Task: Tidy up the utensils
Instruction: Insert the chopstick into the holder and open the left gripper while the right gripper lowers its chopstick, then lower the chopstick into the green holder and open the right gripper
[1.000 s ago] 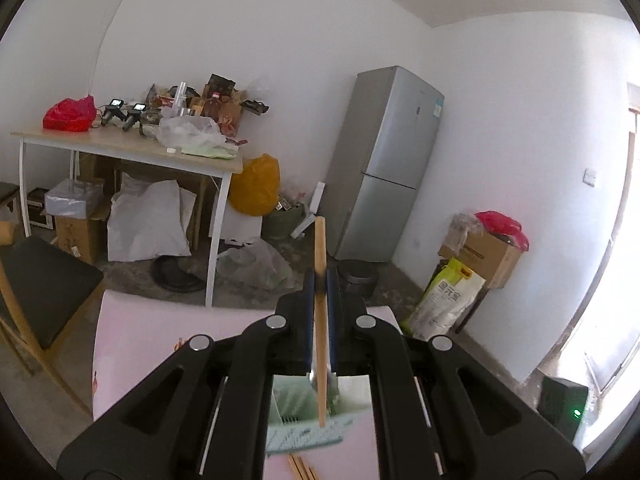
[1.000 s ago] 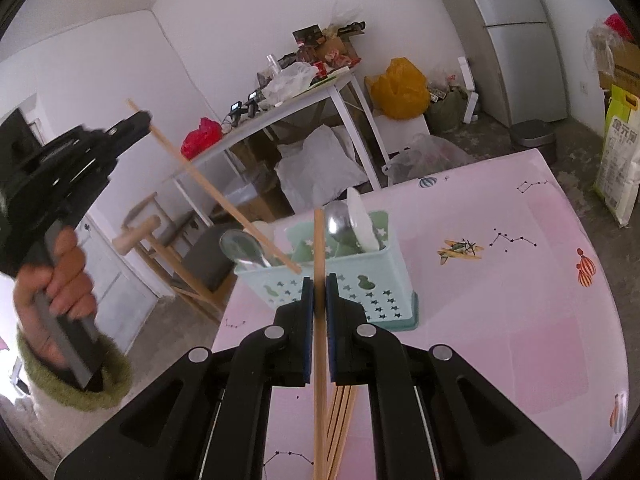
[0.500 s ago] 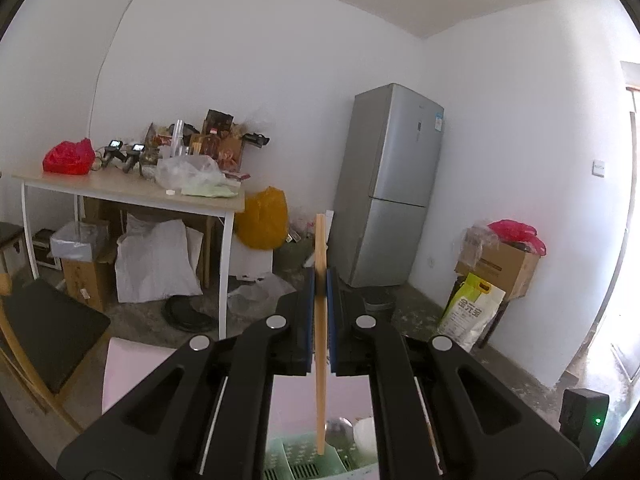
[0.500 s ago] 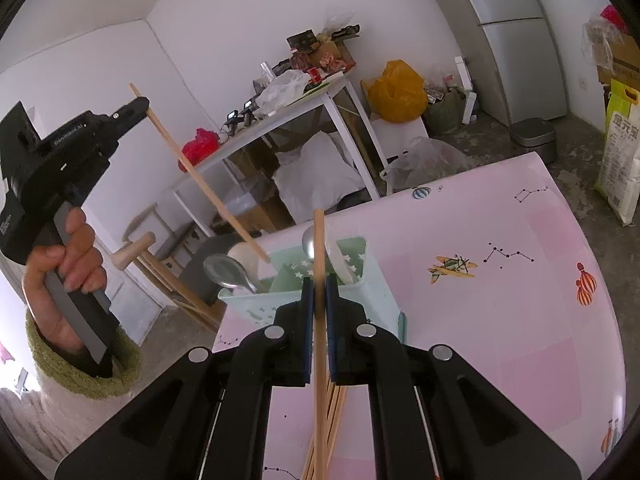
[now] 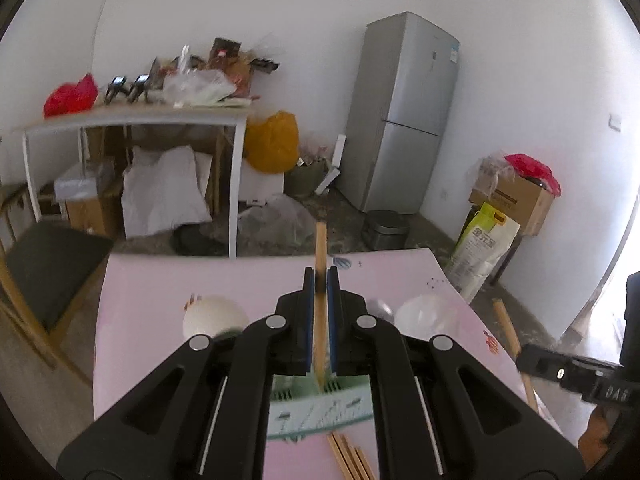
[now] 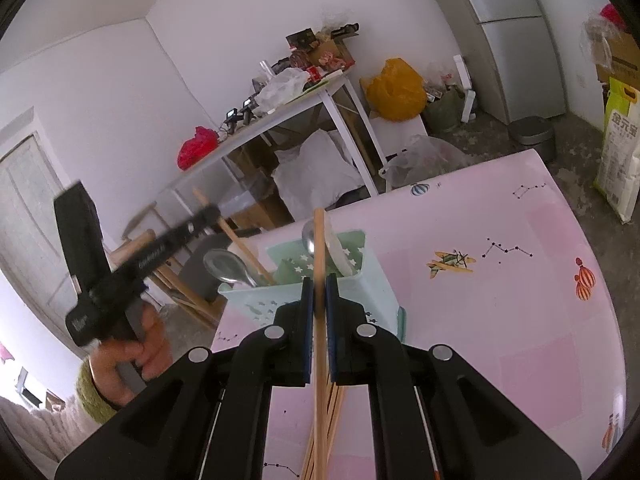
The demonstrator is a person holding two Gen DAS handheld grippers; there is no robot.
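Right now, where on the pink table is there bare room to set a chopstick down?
Bare: the pink table right of the green caddy, out to its edge. Crowded: the loose chopsticks before the caddy, and both grippers.

Mint star-patterned caddy [image 6: 360,280], pink constellation-print tablecloth [image 6: 520,320], black tongs [image 6: 319,292]

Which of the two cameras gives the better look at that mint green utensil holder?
The right wrist view: the mint green utensil holder shows its star-cut walls, with spoons standing inside. In the left wrist view the holder is blurred and mostly hidden behind the left hand-held gripper.
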